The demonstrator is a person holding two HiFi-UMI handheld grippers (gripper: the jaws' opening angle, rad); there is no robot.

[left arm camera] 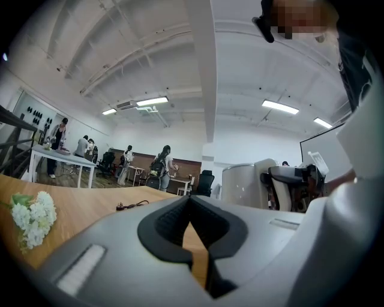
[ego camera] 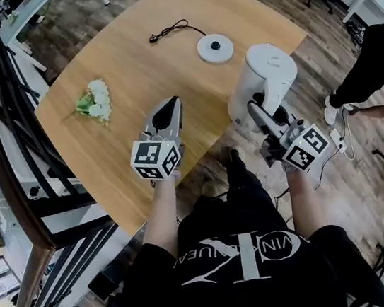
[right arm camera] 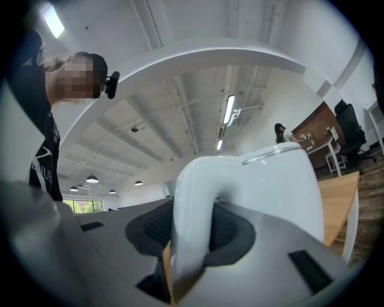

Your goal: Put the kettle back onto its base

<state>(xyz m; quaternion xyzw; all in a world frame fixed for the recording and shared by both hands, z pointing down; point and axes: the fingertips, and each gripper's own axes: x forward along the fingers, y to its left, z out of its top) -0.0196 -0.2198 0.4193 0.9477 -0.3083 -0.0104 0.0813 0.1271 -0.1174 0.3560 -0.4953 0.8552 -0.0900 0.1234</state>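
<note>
Two jaws of the right gripper [right arm camera: 191,240] are clamped on the white handle [right arm camera: 193,198] of the kettle [ego camera: 266,77]. The left gripper [ego camera: 171,105] has its jaws pressed together with nothing between them, pointing over the wooden table [ego camera: 130,72]. The kettle is upright at the table's near right edge; whether it rests on the wood is unclear. The round white base [ego camera: 215,48] lies farther in, well apart from the kettle, its black cord [ego camera: 172,29] trailing left. White flowers [ego camera: 95,101] lie at the table's left side.

Partly legible lettering on black shirt [ego camera: 248,277]
</note>
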